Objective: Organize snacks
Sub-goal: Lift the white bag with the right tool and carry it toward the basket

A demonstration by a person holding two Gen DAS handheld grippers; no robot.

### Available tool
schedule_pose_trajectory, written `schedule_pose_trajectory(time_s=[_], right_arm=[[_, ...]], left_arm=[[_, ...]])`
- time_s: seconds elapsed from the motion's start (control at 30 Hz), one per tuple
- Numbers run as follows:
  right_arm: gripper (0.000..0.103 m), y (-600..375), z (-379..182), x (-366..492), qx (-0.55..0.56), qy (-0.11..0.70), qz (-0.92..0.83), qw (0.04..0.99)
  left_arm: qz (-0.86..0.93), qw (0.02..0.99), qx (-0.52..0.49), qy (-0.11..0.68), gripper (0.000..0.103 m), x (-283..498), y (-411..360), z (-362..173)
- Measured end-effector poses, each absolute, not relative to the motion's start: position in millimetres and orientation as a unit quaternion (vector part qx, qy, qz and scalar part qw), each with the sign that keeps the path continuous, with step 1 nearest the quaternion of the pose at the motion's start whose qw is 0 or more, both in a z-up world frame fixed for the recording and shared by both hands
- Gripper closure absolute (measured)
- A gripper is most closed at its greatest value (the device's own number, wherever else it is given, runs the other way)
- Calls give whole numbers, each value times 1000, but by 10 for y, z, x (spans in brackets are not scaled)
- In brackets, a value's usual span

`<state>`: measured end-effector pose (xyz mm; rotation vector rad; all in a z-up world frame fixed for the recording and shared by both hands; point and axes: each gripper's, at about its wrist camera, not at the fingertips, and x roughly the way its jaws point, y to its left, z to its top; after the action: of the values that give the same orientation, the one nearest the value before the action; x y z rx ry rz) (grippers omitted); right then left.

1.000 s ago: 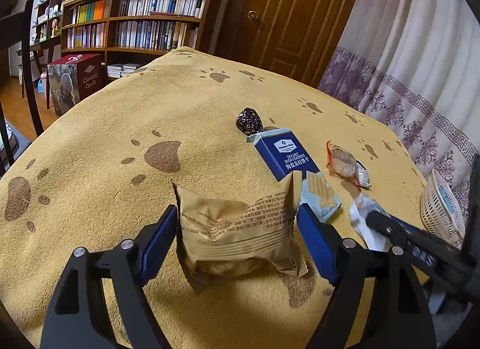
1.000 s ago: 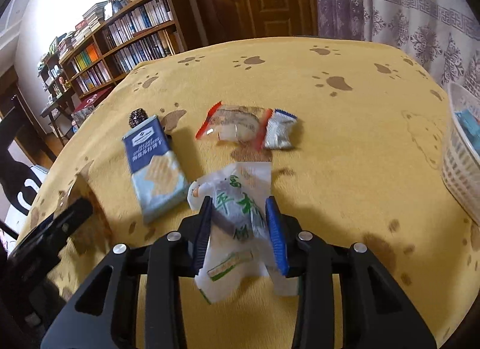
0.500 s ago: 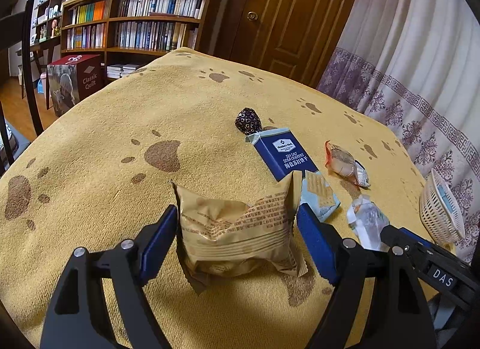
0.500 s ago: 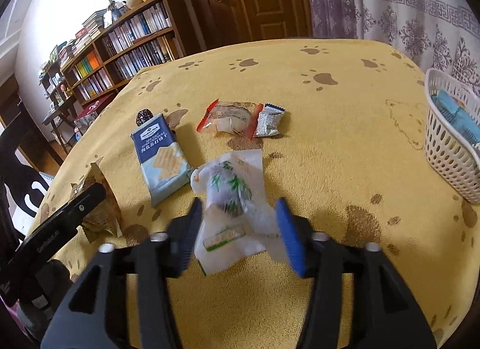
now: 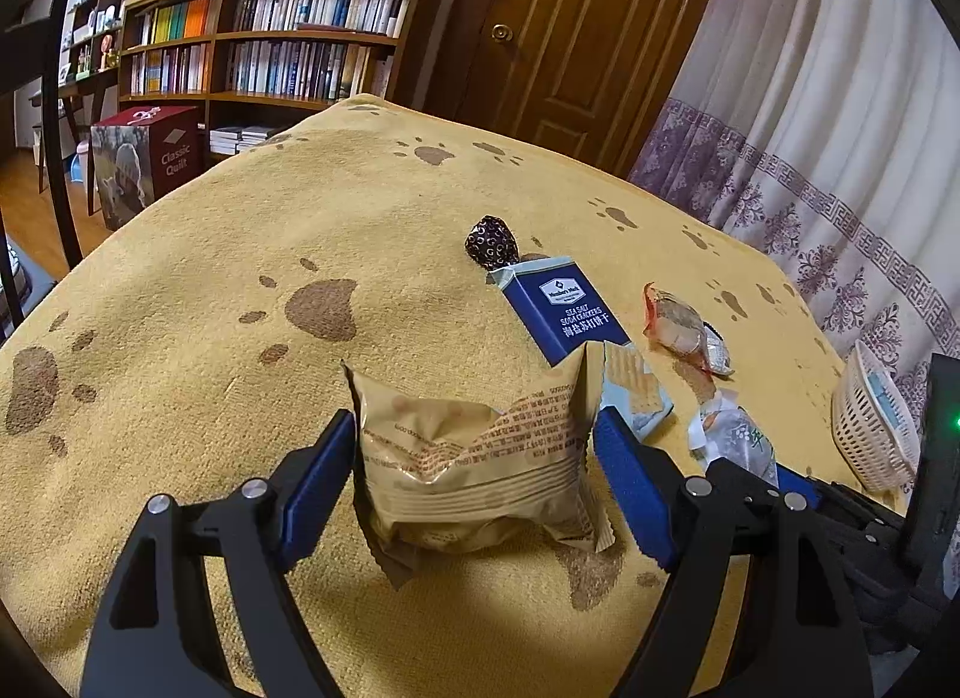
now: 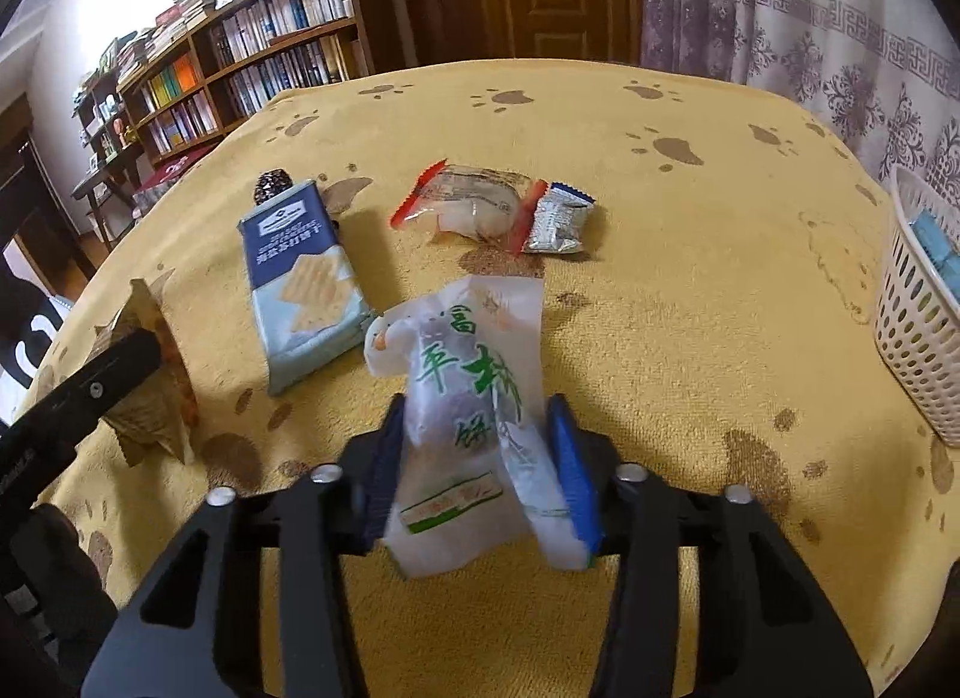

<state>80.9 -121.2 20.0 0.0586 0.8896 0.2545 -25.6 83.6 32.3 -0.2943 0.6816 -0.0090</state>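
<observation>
The right hand-held gripper (image 6: 480, 458), which let go half a second ago, is closing again on the white green-lettered packet (image 6: 474, 398) low in frame, a re-grip before the basket (image 6: 912, 338); the left hand-held gripper (image 5: 474, 476) stays around the tan packet (image 5: 474, 458) on the surface (image 5: 240, 278).

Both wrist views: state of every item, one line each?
Left tool: shut on brown snack packet.
Right tool: closing on white green-lettered packet.
Soda cracker pack: flat on tablecloth, sealed.
Red-edged clear packet: lying, touching silver packet.
White basket: upright, holds blue packs.
</observation>
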Motion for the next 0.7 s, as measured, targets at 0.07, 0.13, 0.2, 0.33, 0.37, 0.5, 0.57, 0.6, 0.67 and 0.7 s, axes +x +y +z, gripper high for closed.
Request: schedule_pose_trajectory(time_s=[0.07,0.13,0.2,0.33,0.37,0.5,0.57,0.6,0.67,0.7], right_arm=[[69,-1215,229,787,29,426,124,896],[71,-1234,279,754,36,421,126,898],[72,-1265,333,719,45,416,127,899],[75,-1311,449,644,55,403,130,904],[78,-1323,475,627,57,401,131,905],[92,-1355,574,576,62,394,137,907],[92,-1344,577,562,57,397,144,904],[91,-1344,566,559,58,400,146,903],[67,-1368,524,562,70,410,145,898],[56,-1389,500,568,80,418,146,893]], left_arm=[[-7,933,-143,331,23,-259,828,329],[-8,933,-143,329,23,-273,834,332],[-10,934,-144,328,23,-276,838,334],[-13,934,-143,326,23,-277,822,335],[-14,935,-142,325,23,-280,816,337],[-16,936,-140,324,23,-286,797,340],[-16,935,-140,324,23,-285,793,337],[-16,936,-140,324,23,-286,793,337],[-16,936,-139,324,23,-285,791,337],[-16,936,-139,324,23,-285,789,336]])
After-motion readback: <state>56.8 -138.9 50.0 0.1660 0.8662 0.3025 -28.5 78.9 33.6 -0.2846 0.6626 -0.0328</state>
